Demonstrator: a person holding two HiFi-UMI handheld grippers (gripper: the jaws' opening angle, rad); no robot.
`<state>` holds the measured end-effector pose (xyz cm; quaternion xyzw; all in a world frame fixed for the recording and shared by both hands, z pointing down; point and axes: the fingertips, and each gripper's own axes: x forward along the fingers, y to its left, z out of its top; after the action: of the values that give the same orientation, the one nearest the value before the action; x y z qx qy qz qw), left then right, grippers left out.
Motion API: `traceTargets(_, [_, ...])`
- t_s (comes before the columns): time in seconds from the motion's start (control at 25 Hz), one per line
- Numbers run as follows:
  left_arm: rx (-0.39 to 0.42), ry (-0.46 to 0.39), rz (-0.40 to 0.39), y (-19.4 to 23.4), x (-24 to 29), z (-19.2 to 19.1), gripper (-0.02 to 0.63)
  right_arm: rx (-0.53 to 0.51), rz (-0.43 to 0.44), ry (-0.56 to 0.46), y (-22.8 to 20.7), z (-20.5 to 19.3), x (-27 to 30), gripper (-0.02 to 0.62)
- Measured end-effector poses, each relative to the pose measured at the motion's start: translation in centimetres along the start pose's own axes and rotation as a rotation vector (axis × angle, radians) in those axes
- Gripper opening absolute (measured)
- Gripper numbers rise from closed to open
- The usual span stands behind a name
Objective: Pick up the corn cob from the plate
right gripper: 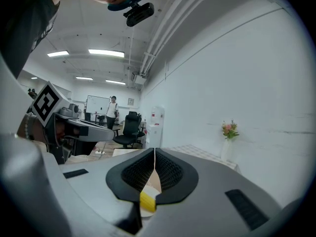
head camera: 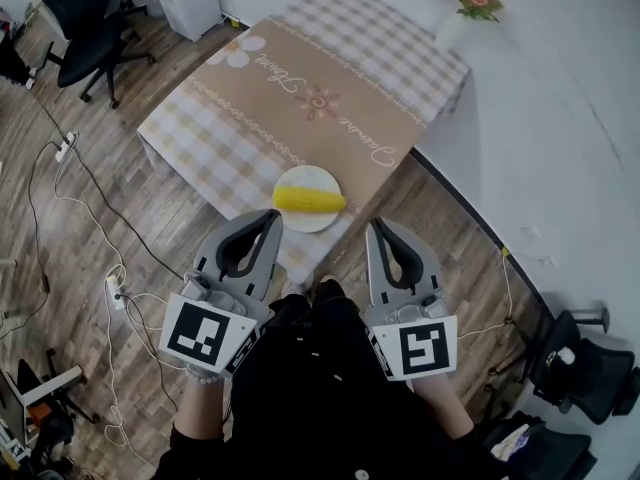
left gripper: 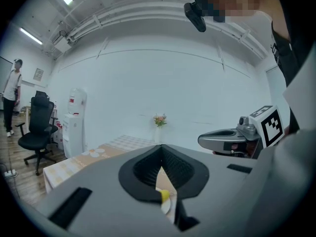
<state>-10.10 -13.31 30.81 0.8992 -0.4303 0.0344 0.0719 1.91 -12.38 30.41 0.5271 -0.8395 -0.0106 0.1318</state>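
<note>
Checked cloth covers bench (head camera: 240,138). Left gripper (head camera: 269,215) and right gripper (head camera: 377,225): jaws together, empty, held at near bench edge, flanking white plate (head camera: 305,222). Yellow corn cob (head camera: 308,201) lies across plate, untouched.

Corn cob (left gripper: 164,195) and plate (left gripper: 167,206), we see slivers only past the left gripper (left gripper: 161,152), tablecloth (head camera: 260,108) lettering too small for us.

The tablecloth (head camera: 330,78) looks matt cloth, the plate (head camera: 300,221) smooth, the floor (head camera: 440,238) wood.
</note>
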Motion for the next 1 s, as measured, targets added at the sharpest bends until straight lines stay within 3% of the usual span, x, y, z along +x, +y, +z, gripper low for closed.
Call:
traceTargets(0.48, [-0.008, 0.015, 0.066, -0.5, 1.7, -0.1, 0.014, -0.002, 0.082, 0.001, -1.6, -0.3, 1.0, 0.043])
traceTargets(0.76, [0.065, 0.054, 0.086, -0.4, 3.1, -1.2, 0.014, 0.001, 0.106, 0.031, -2.6, -1.4, 1.2, 0.043])
traceTargets(0.88, [0.075, 0.089, 0.084, -0.4, 4.0, -1.8, 0.014, -0.002, 0.122, 0.034, -2.9, -1.6, 1.5, 0.043])
traceTargets(1.0, [0.034, 0.163, 0.076, -0.6, 5.1, -2.9, 0.014, 0.011, 0.115, 0.042, -3.4, -2.2, 1.7, 0.043])
